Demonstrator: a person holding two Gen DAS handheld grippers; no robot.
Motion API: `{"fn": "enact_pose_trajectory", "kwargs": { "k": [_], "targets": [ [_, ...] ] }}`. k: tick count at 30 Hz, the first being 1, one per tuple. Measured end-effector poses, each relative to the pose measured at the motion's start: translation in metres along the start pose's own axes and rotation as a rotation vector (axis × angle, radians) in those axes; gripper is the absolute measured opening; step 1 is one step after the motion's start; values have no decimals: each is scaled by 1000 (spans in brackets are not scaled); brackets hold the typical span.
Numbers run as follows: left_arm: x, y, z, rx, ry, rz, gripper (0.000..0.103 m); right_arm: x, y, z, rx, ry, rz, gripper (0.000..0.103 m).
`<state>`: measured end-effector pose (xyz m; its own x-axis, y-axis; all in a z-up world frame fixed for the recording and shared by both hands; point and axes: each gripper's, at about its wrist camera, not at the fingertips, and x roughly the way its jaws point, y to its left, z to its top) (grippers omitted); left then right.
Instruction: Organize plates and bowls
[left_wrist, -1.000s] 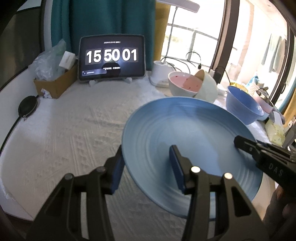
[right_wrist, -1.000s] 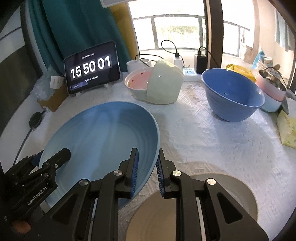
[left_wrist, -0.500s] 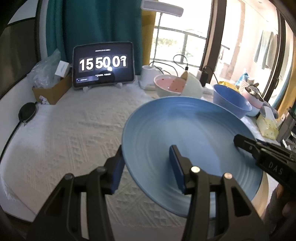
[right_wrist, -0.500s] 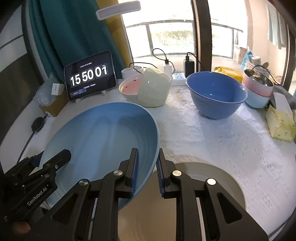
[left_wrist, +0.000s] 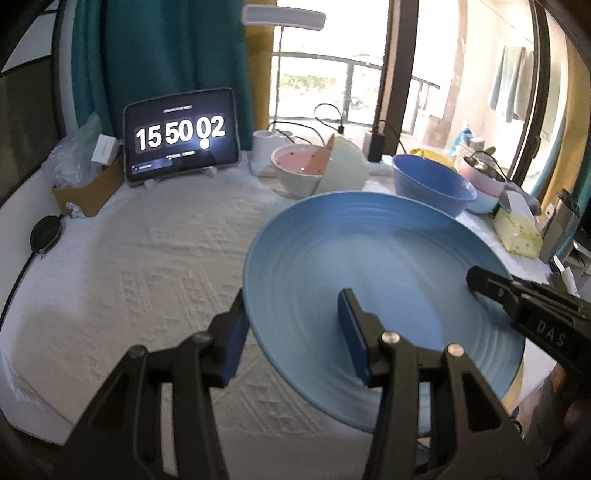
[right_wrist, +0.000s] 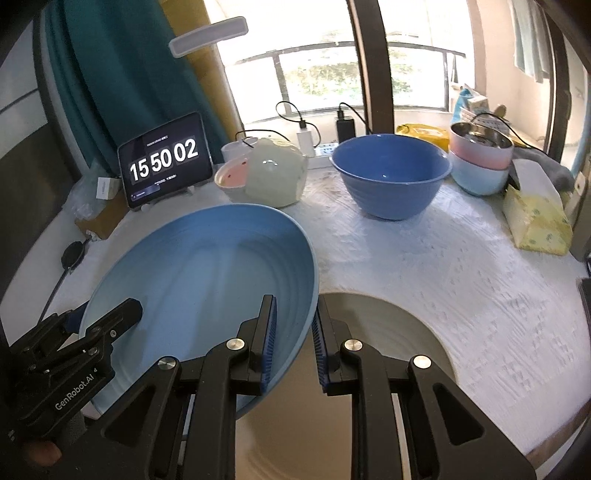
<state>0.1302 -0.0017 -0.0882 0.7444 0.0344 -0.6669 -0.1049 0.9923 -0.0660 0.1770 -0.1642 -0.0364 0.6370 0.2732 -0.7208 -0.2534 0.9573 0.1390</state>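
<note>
Left wrist view close above the blue plate (left_wrist: 369, 266), angled down toward the clock tablet (left_wrist: 181, 136), right wrist view opposite rim, both sharing plate (right_wrist: 207, 266), tablet (right_wrist: 164, 158)

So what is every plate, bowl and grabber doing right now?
blue plate: lifted, tilted, gripped at two rim spots
left gripper: shut on the plate's rim
right gripper: shut on the plate's rim
beige plate: flat on the table
blue bowl: upright, empty
green bowl: tipped on its side against pink bowl
clock tablet: on, propped up
</note>
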Motion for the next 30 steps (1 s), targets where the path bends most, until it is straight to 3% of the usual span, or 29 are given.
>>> {"fn": "enact_pose_trajectory", "kwargs": {
  "k": [30],
  "targets": [
    [0,-72,-34,126,67,-34,49,-27,-71,-50,104,10,-12,21]
  ]
}}
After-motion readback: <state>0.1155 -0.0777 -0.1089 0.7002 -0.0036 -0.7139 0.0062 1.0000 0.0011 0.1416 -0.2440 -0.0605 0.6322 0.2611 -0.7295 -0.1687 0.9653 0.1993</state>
